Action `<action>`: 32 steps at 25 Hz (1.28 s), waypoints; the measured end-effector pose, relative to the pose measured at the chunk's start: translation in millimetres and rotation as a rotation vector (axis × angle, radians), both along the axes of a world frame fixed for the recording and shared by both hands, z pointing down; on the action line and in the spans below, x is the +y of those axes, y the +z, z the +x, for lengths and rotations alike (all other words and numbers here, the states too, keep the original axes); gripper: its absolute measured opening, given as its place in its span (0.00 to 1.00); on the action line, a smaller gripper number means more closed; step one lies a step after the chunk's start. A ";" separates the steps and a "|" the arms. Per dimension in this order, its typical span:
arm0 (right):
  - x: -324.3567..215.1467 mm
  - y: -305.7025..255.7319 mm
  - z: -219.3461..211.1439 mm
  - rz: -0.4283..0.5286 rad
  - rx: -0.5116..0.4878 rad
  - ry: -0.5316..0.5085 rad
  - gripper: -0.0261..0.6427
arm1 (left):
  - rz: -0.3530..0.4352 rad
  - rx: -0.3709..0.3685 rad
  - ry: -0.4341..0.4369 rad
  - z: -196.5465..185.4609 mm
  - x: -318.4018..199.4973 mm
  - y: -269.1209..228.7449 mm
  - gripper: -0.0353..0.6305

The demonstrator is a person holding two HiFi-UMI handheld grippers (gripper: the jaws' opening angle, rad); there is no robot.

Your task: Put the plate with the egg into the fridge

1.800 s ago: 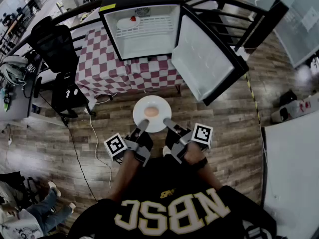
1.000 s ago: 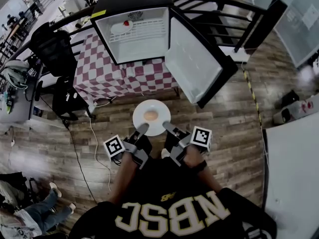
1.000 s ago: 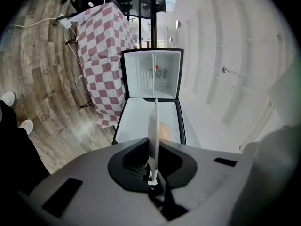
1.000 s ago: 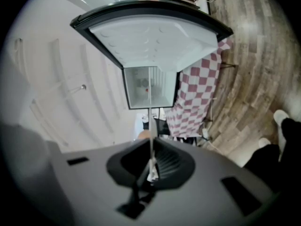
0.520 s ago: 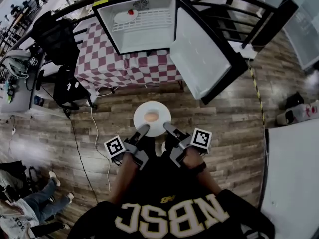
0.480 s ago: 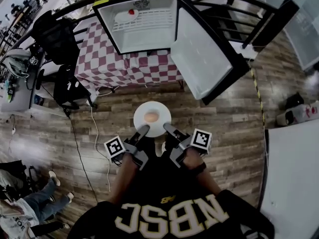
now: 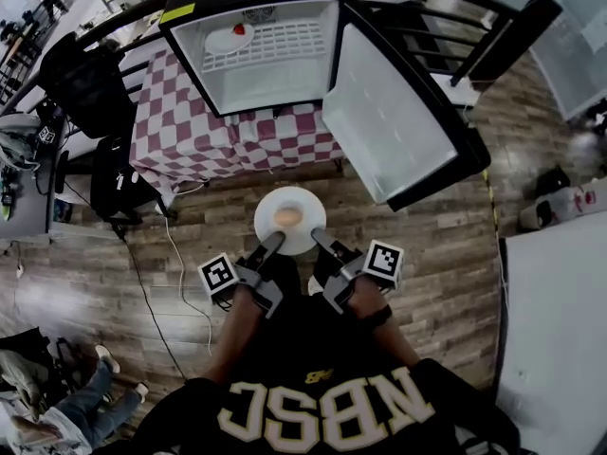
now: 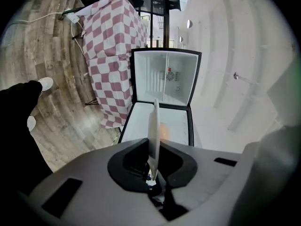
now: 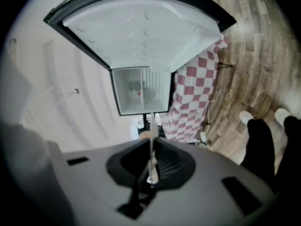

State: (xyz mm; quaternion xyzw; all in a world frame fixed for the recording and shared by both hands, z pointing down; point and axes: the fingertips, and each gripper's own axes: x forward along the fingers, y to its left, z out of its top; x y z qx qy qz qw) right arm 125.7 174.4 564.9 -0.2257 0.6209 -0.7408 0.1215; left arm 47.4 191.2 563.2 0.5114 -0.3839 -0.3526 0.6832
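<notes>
A white plate [image 7: 268, 224] with a brown egg [image 7: 287, 216] on it is held level in front of me, above the wooden floor. My left gripper [image 7: 275, 243] is shut on its near-left rim and my right gripper [image 7: 318, 239] is shut on its near-right rim. In the left gripper view the plate [image 8: 154, 126] stands edge-on between the jaws of the left gripper [image 8: 153, 173], the egg [image 8: 162, 129] a blur beside it. The right gripper view shows the plate's rim [image 9: 151, 142] pinched the same way by the right gripper [image 9: 150, 175]. The open fridge [image 7: 256, 55] stands ahead.
The fridge sits on a table with a red-and-white checked cloth [image 7: 228, 136]. Its door [image 7: 398, 112] swings out to the right. On its upper wire shelf lies a small plate with a red item [image 7: 230, 36]. Black chairs [image 7: 95, 93] stand left, a railing behind.
The fridge has grown larger and its door reaches closer, so I have moved a little toward it. The plate and both grippers keep the same hold.
</notes>
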 end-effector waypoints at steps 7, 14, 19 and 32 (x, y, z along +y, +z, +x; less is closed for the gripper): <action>-59.4 -11.4 -27.8 0.038 0.025 0.068 0.09 | 0.020 0.004 0.078 -29.3 -64.8 -13.6 0.11; -114.2 -25.2 -72.6 0.088 0.035 0.103 0.09 | 0.054 -0.004 0.092 -75.6 -120.3 -27.4 0.11; -142.4 -22.5 -103.8 0.076 0.038 0.131 0.09 | 0.049 -0.011 0.110 -107.2 -149.7 -27.3 0.11; -184.6 -23.1 -116.4 0.092 0.112 0.243 0.09 | 0.065 0.009 0.214 -122.3 -199.7 -26.3 0.11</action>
